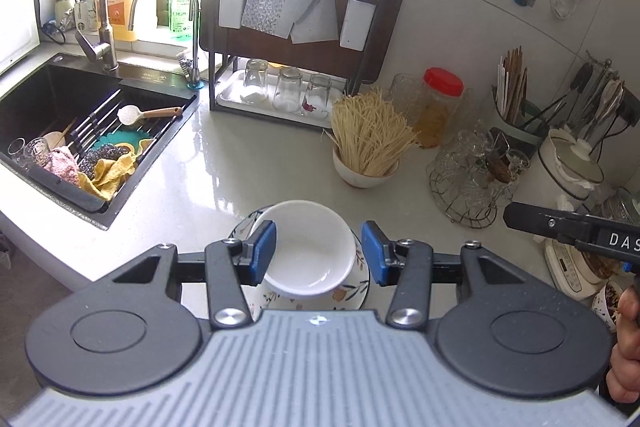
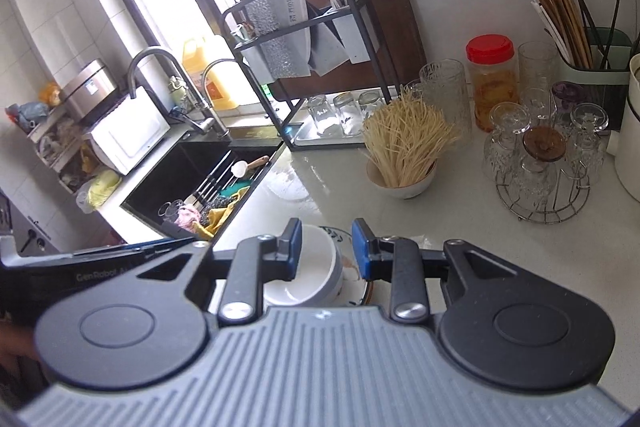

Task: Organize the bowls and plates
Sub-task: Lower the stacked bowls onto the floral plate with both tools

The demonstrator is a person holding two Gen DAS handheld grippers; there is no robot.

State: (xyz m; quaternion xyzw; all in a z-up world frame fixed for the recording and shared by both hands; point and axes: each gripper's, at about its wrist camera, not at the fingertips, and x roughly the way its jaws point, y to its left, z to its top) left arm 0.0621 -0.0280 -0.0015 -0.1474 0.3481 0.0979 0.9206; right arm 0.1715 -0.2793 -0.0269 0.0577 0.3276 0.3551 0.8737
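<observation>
Looking along the left wrist view: left tongs (image 1: 319, 253) spread, blue pads apart, nothing pinched. White bowl (image 1: 310, 249) sits below and between the pads, resting on a floral plate (image 1: 356, 287) on the pale counter (image 1: 240, 155). Pads do not appear to touch the bowl rim. Black sink (image 1: 60, 115) at left with rags and glasses inside. Bowl of dry noodles (image 1: 370, 147) beyond the plate; wire rack of glasses (image 1: 472, 179) to its right. Right tongs' body enters at the right edge.

Right wrist view: right tongs (image 2: 327, 247) spread narrower, empty. Same white bowl (image 2: 316, 267) on the plate (image 2: 352, 263), seen behind the left pad and in the gap between the pads. Noodle bowl (image 2: 404, 155) and red-lidded jar (image 2: 491, 79) further back.
</observation>
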